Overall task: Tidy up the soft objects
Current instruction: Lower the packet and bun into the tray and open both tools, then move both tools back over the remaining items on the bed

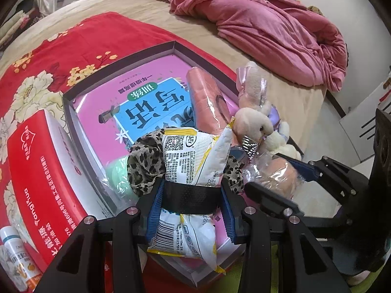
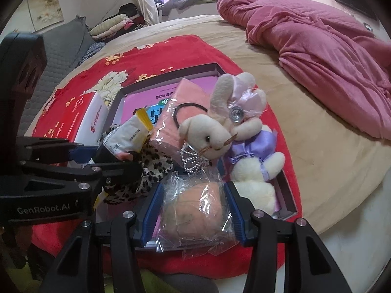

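We hold two soft packets over the open box [image 1: 73, 112] on the red floral blanket [image 1: 48, 56]. The left gripper [image 1: 193, 217] is clamped across the middle of a white and yellow sachet [image 1: 195, 151], which bulges above and below the pads; a black band [image 1: 190, 197] circles it at the pinch. The right gripper [image 2: 193, 210] is closed on an orange sponge in a clear bag [image 2: 193, 210], its blue pads pressing the film on both sides.

Both look light and yielding (we judge this from how they bulge under the pads). The plastic film is likely slippery, so a grip across the sponge's thick middle should hold better than one on the loose, crinkled bag edge. The sachet will fold at the pinch, so its ends will droop when it is set down.

Already in the box are a pink workbook [image 1: 102, 102], a wrapped pink cloth [image 2: 180, 117] with a black hair tie [image 2: 185, 107], a leopard-print fabric [image 1: 144, 166] and a cream plush rabbit [image 2: 215, 131] in a lilac dress. A red and white carton [image 1: 39, 171] sits just beside the box.
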